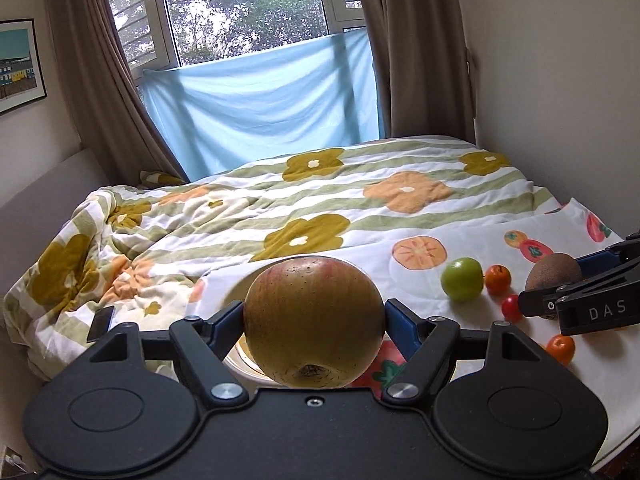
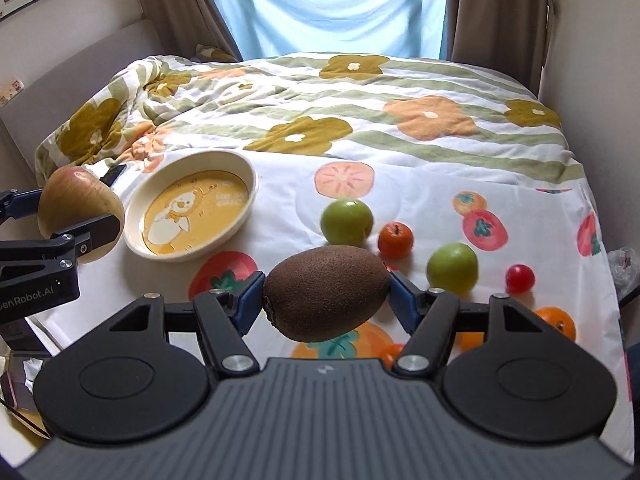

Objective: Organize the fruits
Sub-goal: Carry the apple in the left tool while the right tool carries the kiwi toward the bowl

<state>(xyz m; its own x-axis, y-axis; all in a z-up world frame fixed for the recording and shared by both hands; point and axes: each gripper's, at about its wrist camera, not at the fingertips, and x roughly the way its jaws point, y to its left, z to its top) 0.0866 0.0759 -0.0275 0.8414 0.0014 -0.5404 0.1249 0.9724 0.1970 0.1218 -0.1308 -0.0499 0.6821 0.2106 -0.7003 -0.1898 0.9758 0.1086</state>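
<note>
Bed (image 2: 440,80) — quilt (image 2: 320,92), fruit-print sheet (image 2: 288,216), plate (image 2: 250,196), loose fruits (image 2: 347,221).

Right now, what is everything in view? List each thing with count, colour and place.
apple: one, yellow-red, in left gripper
kiwi: one, brown, in right gripper
dish: one, cream with yellow duck print, on sheet, empty
green fruits: two, on sheet
small orange fruit: several, on sheet
red cherry tomato: at least one, on sheet
fruit-print sheet: one, white, over bed
floral quilt: one, behind
left hand-held gripper: black, blue pads
right hand-held gripper: same
</note>
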